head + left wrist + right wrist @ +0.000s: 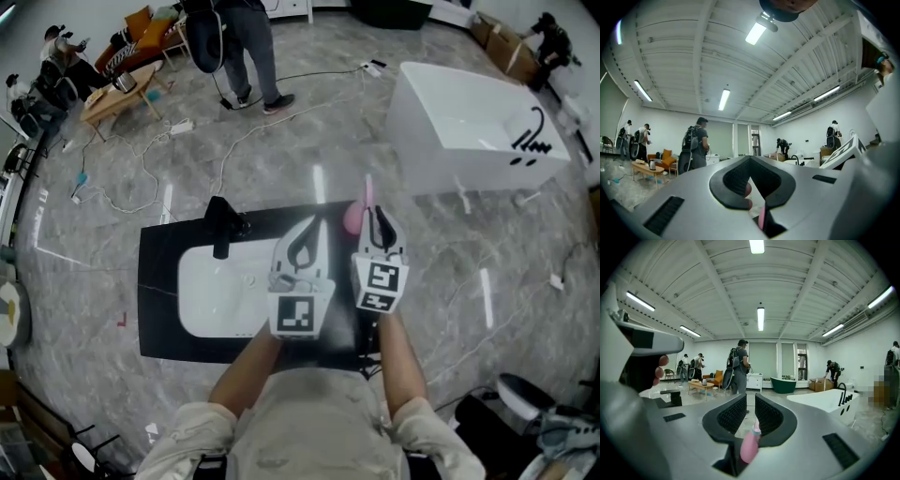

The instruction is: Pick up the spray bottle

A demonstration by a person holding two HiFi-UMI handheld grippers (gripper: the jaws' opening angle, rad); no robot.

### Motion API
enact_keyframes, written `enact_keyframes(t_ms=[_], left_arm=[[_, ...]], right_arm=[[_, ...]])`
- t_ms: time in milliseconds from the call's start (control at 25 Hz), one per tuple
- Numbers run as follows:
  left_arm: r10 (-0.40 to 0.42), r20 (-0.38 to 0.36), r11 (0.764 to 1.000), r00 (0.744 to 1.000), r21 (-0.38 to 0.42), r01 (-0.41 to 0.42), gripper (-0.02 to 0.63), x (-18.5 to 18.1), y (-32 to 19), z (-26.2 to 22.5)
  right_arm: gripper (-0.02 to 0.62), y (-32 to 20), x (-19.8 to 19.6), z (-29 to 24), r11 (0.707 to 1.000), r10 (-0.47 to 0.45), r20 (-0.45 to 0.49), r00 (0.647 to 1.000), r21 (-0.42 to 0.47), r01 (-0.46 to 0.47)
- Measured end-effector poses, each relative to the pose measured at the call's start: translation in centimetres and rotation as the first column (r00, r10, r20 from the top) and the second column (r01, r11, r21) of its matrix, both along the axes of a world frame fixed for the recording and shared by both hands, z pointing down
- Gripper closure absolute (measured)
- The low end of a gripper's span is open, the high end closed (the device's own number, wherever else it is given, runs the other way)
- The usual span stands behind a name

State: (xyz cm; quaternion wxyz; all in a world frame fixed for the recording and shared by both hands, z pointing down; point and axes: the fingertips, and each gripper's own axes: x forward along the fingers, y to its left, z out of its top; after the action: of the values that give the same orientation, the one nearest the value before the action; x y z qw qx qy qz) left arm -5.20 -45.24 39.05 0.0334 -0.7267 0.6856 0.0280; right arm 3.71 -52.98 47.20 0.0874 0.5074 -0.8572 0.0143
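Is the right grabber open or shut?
Open. The right gripper has its black pads apart, with the pink spray bottle low in the gap.

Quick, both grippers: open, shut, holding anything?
Left gripper: shut, tips together, gripping nothing.
Right gripper: slightly open; the pink spray bottle sits at the gap, not clamped.

Around you: grey marble floor [281,150], ribbed white ceiling [717,291] with strip lights [761,318], white walls [665,126]. A white bathtub [469,122] stands ahead right; an orange sofa [141,33] and wooden table [117,98] far left.
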Motion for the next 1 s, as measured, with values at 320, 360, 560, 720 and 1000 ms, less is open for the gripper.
enact_keyframes(t_ms=[320,360,560,720,1000], left_arm=[[-0.052,0.009,0.999,0.999,-0.010,0.052,0.604,-1.0,-0.5,0.3],[-0.060,0.007,0.998,0.998,-0.012,0.060,0.604,-1.2,-0.5,0.4],[-0.085,0.010,0.996,0.996,-0.022,0.085,0.604,-1.6,-0.6,0.8],[-0.111,0.012,0.993,0.994,-0.043,0.111,0.604,-2.3,-0.8,1.5],[-0.135,0.021,0.988,0.991,-0.068,0.136,0.604,-2.8,-0.9,2.8]], right_arm=[[0.498,-2.7,-0.5,2.5,0.999,0.006,-0.047,0.999,-0.043,-0.008],[0.492,-3.0,-0.5,2.9,0.998,0.005,-0.049,0.999,-0.055,-0.008],[0.449,-4.5,-0.5,5.1,0.995,0.015,-0.065,0.998,-0.096,-0.021],[0.436,-5.8,-1.1,6.6,0.992,0.002,-0.067,0.998,-0.127,-0.011],[0.436,-7.3,-1.2,8.4,0.988,0.023,-0.056,0.998,-0.153,-0.031]])
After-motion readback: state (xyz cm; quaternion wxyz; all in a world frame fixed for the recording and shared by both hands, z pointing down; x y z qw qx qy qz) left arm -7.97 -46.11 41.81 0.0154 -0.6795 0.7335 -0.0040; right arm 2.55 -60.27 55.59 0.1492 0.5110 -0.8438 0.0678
